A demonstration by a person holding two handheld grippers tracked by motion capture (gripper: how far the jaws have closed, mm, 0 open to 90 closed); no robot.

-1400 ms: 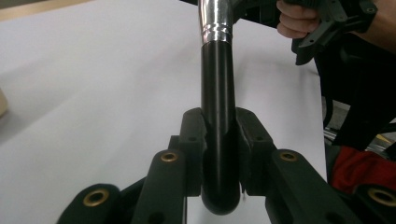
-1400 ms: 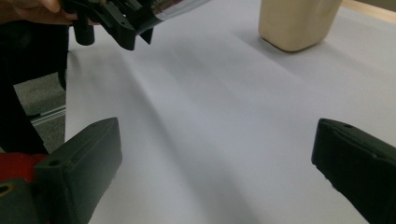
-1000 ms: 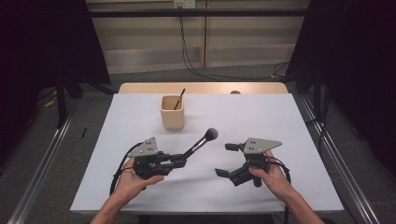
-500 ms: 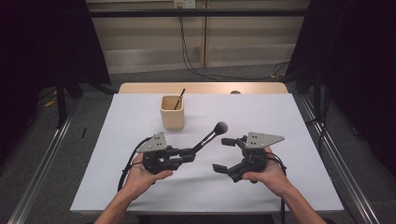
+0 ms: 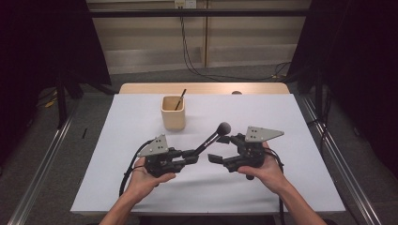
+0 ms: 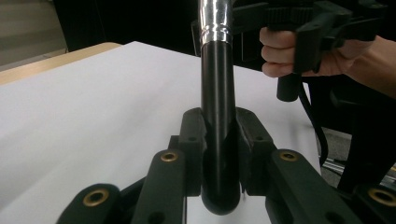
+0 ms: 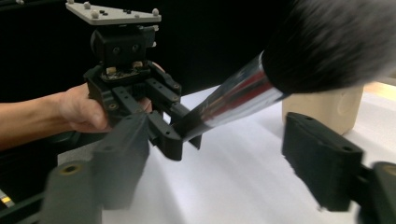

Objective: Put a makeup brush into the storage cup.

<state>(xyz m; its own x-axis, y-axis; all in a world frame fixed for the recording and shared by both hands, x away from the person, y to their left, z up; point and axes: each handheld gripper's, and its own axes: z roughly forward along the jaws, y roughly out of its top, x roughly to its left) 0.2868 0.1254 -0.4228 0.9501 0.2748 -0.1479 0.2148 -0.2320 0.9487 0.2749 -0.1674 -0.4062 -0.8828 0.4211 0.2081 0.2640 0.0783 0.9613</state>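
A makeup brush with a black handle (image 5: 206, 142), silver ferrule and dark fluffy head (image 5: 224, 127) is held off the table. My left gripper (image 5: 191, 153) is shut on the handle's lower end (image 6: 217, 116). The brush slants up toward my right gripper (image 5: 217, 148). In the right gripper view, the ferrule (image 7: 233, 100) and head (image 7: 327, 42) lie between and above my right gripper's (image 7: 219, 140) jaws. Those jaws have just been closing, but the pads stand apart from the brush, so it is open.
A beige cup (image 5: 172, 112) with a thin stick (image 5: 180, 99) in it stands at the back middle of the white-covered table (image 5: 291, 126). A wooden edge (image 5: 141, 88) runs along the far side. Cables trail from both grippers toward the near edge.
My left gripper has carried the brush right and a little up, toward the right gripper. The right gripper's jaws have narrowed around the brush's upper part.
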